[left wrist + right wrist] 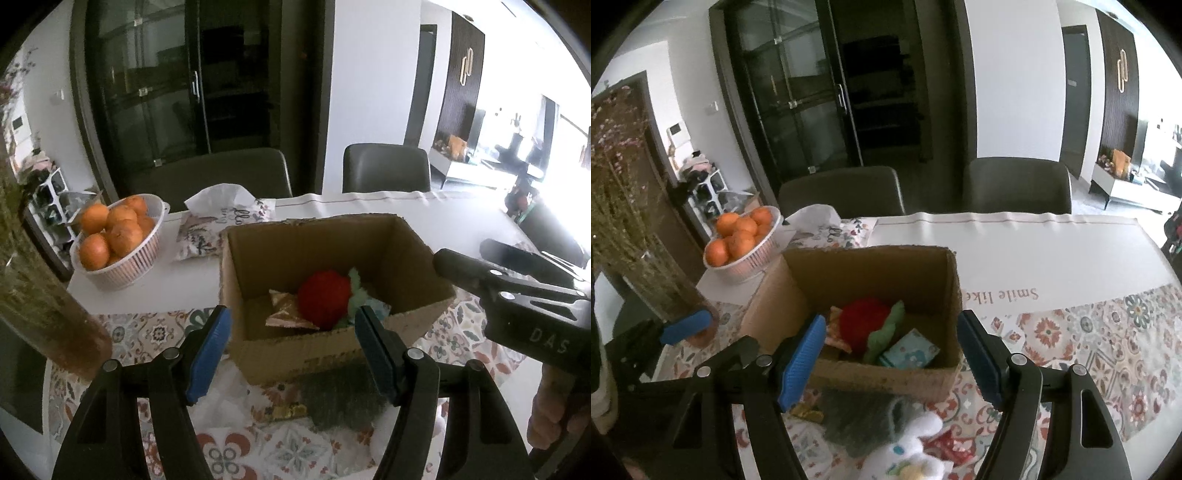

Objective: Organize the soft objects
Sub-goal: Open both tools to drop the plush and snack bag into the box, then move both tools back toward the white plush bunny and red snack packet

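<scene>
An open cardboard box stands on the table. Inside lie a red fuzzy ball, a green soft piece, a shiny patterned pouch and a teal packet. In front of the box lie a grey knitted item, a small gold packet and a white plush toy. My left gripper is open and empty, hovering before the box. My right gripper is open and empty above the box's near wall; it also shows in the left wrist view.
A white basket of oranges and a floral tissue pack sit behind the box. A glass vase of dried flowers stands at left. Two grey chairs are at the table's far edge. A patterned runner covers the near table.
</scene>
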`<state>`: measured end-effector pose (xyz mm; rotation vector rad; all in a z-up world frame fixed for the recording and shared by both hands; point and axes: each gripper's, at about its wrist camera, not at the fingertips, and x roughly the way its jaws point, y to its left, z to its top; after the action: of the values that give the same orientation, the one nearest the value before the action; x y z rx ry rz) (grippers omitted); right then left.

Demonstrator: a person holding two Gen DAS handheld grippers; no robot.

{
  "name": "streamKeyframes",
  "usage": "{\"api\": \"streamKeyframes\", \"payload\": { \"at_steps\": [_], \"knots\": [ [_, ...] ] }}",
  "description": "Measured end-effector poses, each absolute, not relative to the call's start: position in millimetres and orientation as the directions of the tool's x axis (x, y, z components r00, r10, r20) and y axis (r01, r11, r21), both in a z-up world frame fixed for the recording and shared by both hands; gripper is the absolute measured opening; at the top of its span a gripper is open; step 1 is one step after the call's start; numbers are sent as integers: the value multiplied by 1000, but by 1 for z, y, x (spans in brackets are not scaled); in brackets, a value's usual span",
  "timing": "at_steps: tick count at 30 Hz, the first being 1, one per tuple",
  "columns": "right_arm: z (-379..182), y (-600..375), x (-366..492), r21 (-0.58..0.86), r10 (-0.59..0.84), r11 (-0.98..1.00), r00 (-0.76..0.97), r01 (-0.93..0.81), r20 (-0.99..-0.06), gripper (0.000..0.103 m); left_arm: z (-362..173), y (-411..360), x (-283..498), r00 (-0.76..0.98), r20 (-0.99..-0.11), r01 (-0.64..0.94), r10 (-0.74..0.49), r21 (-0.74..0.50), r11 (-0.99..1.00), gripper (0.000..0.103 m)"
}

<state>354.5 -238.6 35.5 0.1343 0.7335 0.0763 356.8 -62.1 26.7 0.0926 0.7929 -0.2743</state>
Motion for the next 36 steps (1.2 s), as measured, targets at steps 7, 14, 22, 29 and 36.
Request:
{"api": "streamKeyframes", "payload": {
  "at_steps": [7,14,22,29,36],
  "knots": [
    [36,-229,335,148,129,988,742,-40,-657,74,27,-50,334,670,-714,261,-203,-29,965,69],
    [32,-224,310,150,136,987,742,-48,-657,74,24,-46,310,676,-707,266,-211,-32,963,69],
    [23,-226,285,130,107,991,752,-29,-650,74,16,-48,286,682,-704,266,-198,-13,964,69],
    [18,-237,266,116,85,993,762,-13,-642,74,8,-55,268,680,-705,276,-200,-7,961,69],
    [13,-253,246,113,73,994,778,-2,-624,74,-1,-70,248,666,-710,306,-229,-20,952,69]
  ]
}}
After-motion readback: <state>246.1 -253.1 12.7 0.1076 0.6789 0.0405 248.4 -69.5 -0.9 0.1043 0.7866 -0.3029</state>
